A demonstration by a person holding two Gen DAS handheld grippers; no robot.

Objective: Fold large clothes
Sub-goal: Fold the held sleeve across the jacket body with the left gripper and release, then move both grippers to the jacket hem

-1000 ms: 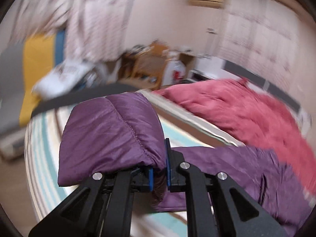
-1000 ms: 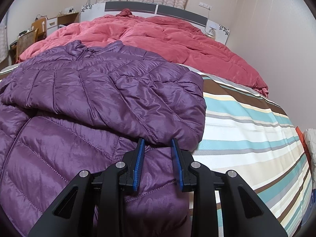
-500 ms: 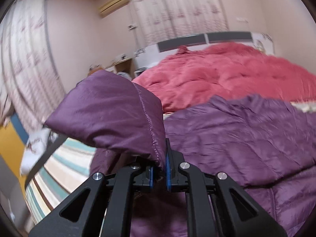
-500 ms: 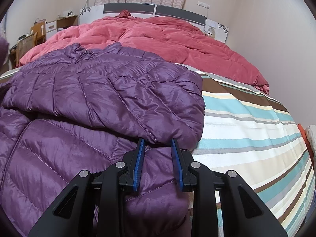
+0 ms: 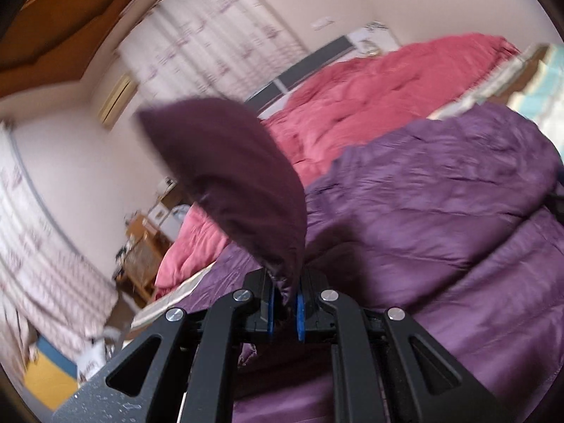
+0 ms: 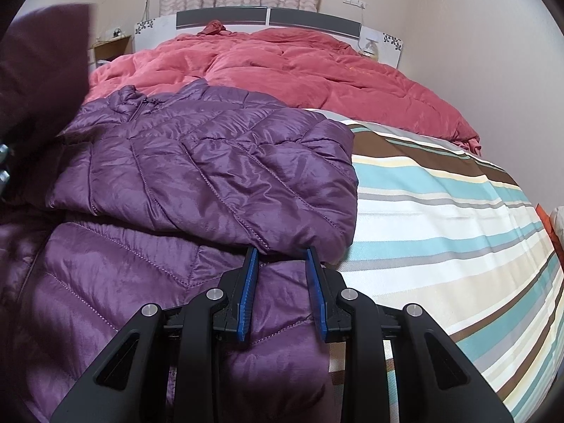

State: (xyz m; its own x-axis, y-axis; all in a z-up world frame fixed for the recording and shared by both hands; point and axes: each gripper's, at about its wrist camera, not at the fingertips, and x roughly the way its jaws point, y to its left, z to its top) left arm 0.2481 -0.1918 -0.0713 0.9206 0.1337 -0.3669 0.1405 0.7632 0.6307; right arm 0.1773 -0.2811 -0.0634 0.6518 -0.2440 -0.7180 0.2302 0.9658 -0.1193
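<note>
Purple jacket (image 6: 211, 176) lay on the bed (image 6: 440, 218); left gripper (image 5: 283, 303) clenched its sleeve (image 5: 239, 183), raised to fold inward, while right gripper (image 6: 282, 296) hovered released above the hem.

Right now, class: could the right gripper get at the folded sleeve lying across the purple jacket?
Probably yes. The right gripper is open, and the folded sleeve has its edge just beyond the fingertips with nothing between.
</note>
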